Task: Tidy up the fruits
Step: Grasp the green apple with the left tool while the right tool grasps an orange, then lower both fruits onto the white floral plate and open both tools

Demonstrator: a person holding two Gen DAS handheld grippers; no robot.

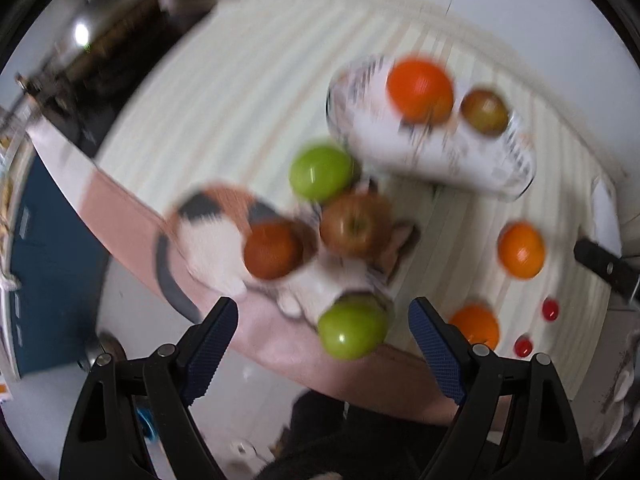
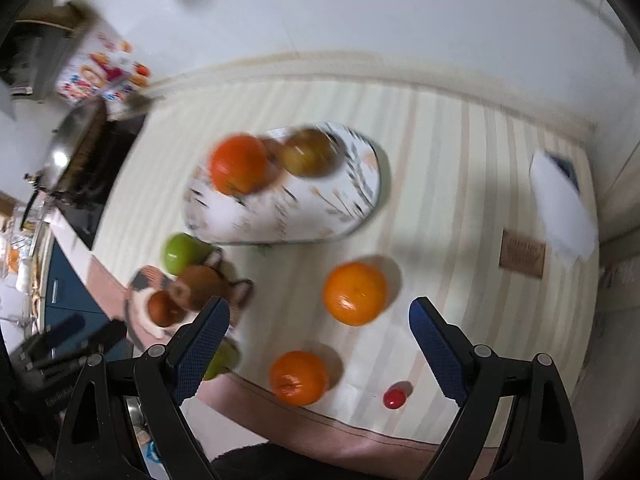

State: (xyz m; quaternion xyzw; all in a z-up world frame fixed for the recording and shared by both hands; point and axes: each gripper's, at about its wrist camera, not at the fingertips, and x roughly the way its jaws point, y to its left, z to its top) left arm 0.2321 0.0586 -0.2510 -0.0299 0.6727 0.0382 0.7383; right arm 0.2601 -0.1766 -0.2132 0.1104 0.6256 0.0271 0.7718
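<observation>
Both views are motion-blurred. Left gripper (image 1: 322, 354) hangs above the table (image 1: 240, 120) with jaws spread, empty; a green apple (image 1: 354, 326) lies between its fingers, near the table's front edge. Right gripper (image 2: 320, 354) is likewise spread and empty, above 2 loose oranges (image 2: 355, 293) (image 2: 299, 377). The oval patterned tray (image 2: 352, 208) already carries 1 orange and 1 reddish apple (image 2: 308, 152). 3 more apples sit on a cat-shaped mat (image 1: 208, 232). Judgement: apples and oranges are firm, round, smooth, moderately heavy and prone to roll; grip across the widest girth. The small red cherry tomato (image 2: 394, 397) looks soft; squeeze lightly.
</observation>
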